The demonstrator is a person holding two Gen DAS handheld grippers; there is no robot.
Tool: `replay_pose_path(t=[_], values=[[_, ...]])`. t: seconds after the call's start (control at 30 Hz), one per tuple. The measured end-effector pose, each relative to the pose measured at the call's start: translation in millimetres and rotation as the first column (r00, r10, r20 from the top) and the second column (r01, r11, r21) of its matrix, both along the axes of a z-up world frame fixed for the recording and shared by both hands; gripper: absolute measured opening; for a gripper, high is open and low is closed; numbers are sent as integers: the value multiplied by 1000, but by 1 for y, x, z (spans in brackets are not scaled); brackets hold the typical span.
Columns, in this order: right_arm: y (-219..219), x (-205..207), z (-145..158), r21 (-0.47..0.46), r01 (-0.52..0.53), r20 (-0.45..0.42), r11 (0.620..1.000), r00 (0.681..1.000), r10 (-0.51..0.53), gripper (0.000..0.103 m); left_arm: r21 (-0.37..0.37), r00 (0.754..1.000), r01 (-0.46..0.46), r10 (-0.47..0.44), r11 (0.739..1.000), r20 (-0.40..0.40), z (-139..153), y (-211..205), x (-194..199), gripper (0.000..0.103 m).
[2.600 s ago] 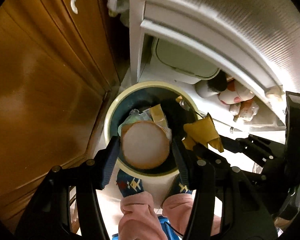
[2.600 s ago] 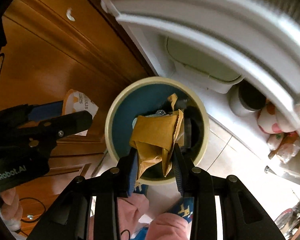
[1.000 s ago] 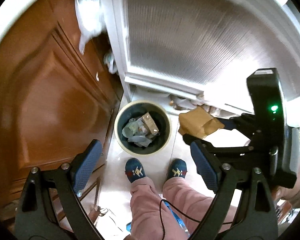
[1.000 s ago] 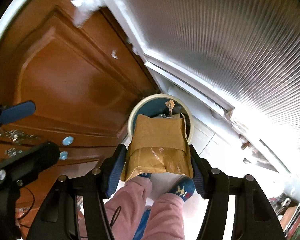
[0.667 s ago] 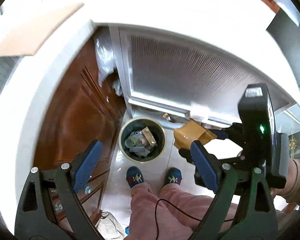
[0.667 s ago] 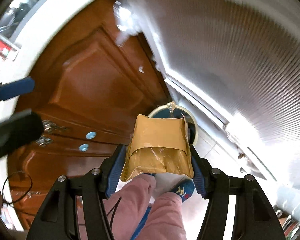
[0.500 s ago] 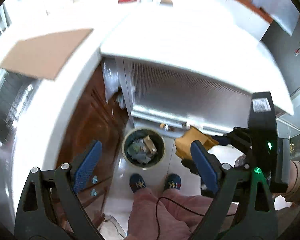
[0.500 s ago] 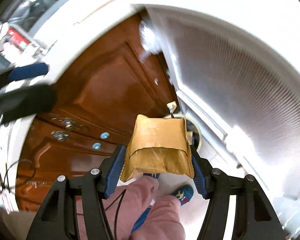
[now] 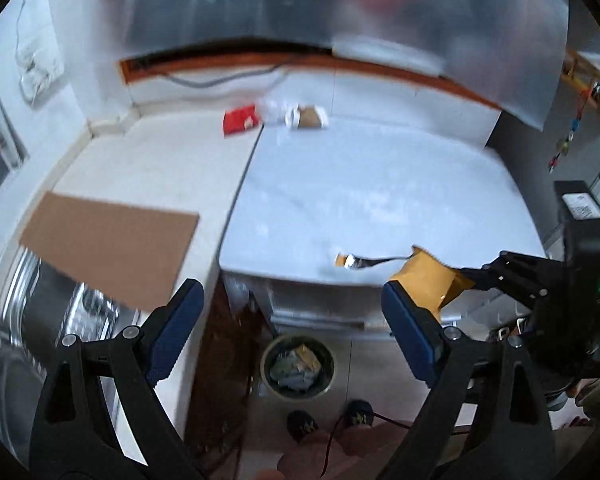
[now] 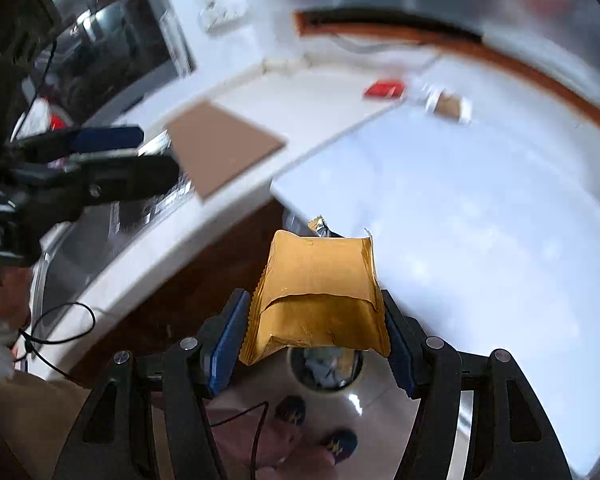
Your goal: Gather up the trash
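The right claw (image 10: 314,320) grips a yellow-brown padded envelope (image 10: 318,292) between its two blue pads; the pads press on the envelope's two side edges, and the envelope stands up and forward from them, its folded flap facing the camera. A scrap of silver wrapper (image 10: 320,226) pokes out just behind the envelope's top edge. Directly below the envelope, on the floor, sits the round bin (image 10: 326,372), partly hidden by the envelope's lower edge, with crumpled trash inside. The person's two dark socks (image 10: 292,408) stand just in front of the bin.

The left claw (image 9: 290,320) is open wide with nothing between its pads. Between them, far below, the same bin (image 9: 298,368) shows on the floor, holding paper scraps. To its right, the right claw carries the envelope (image 9: 428,280) at about the level of the bench's front edge.

Farther out lies the white bench (image 9: 360,192). A brown cardboard sheet (image 9: 108,240) rests on its left part, overhanging the edge. Near the back wall lie a red packet (image 9: 239,119) and, just beside it, a small brown-and-white carton (image 9: 306,117).
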State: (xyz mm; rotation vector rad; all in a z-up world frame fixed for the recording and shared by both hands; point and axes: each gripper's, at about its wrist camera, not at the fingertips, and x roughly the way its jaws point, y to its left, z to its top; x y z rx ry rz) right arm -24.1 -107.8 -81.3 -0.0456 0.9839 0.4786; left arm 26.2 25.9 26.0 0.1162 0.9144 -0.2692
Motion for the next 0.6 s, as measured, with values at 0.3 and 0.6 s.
replay_pose_path(t=[0.3,0.6], values=[[-3,35,77,2,121,141,993,983,-120,64,-51,997,40,-36,998,65,38,29,52,88],[42,36,55,-12,57,73,998,996,-56,64,-96,996,-36,43,995,75,22,80,56,88]])
